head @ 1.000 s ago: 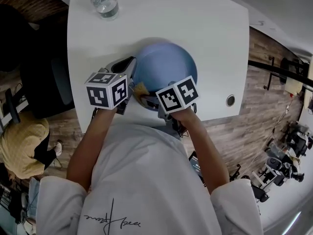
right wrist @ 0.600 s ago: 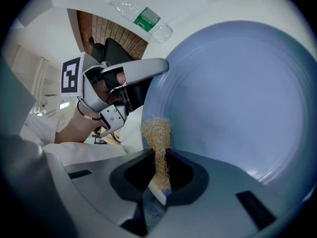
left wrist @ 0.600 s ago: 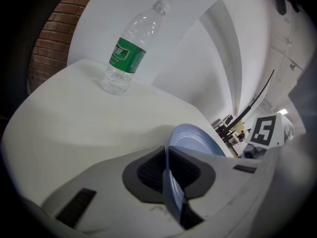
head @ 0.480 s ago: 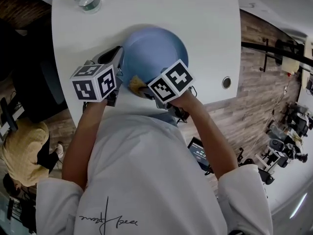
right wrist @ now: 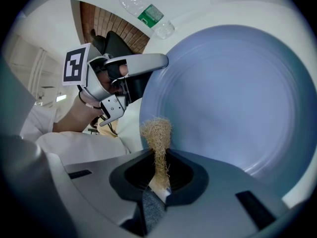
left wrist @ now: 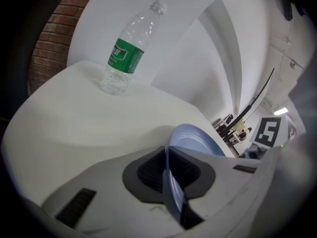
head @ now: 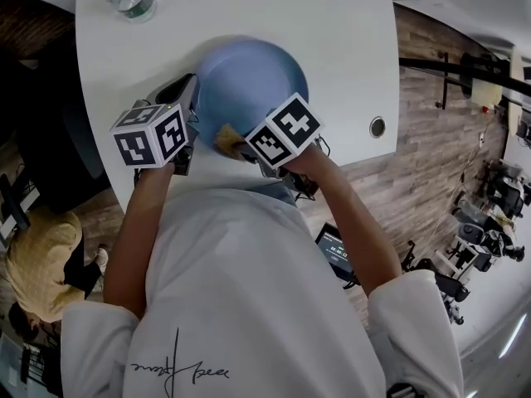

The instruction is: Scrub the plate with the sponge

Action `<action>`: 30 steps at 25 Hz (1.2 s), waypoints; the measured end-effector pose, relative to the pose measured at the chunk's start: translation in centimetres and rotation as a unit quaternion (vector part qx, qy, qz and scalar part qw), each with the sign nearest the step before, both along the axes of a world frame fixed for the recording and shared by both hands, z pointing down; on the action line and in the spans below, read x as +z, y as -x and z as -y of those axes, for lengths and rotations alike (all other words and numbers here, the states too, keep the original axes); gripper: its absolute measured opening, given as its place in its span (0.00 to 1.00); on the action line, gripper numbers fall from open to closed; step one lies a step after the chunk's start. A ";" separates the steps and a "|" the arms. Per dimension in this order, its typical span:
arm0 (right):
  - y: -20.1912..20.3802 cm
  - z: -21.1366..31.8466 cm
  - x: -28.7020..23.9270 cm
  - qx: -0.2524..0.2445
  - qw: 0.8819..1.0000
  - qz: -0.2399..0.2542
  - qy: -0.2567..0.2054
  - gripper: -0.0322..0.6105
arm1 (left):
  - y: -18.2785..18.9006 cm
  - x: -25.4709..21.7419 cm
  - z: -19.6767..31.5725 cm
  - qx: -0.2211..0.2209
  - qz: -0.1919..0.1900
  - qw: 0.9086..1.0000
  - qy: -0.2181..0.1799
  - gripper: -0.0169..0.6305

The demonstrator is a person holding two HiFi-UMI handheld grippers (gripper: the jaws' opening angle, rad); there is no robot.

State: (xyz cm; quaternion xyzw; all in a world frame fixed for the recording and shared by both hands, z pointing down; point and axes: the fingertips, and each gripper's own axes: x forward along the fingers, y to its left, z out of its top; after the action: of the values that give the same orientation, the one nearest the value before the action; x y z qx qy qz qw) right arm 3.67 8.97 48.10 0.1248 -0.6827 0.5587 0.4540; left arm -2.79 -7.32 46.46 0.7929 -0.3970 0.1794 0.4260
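1 plate [right wrist: 233, 103], 1 sponge [right wrist: 156, 130], 1 bottle [left wrist: 126, 53] | left gripper [left wrist: 167, 168] clamps plate rim | right gripper [right wrist: 157, 176] pinches sponge, plate just ahead

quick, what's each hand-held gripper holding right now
Left hand-held gripper: closed on the rim of the blue plate.
Right hand-held gripper: closed on the sponge.

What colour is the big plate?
The plate is light blue. You see it best in the right gripper view.
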 end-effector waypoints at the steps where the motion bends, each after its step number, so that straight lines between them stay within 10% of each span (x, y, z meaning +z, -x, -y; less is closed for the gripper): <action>1: -0.1 0.0 0.0 -0.002 1.000 -0.001 0.000 0.11 | 0.0 -0.1 0.0 0.000 0.000 1.000 -0.001 0.05; 30: -4.6 -0.4 0.4 -0.059 0.996 -0.065 -0.001 0.11 | -0.2 0.1 -0.2 0.007 -0.004 1.000 -0.006 0.05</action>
State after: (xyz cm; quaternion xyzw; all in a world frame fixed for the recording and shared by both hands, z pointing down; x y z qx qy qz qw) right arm 8.31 9.40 48.48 0.1201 -0.6586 0.5210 0.5295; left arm -2.58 -7.11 46.53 0.7988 -0.3910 0.1769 0.4216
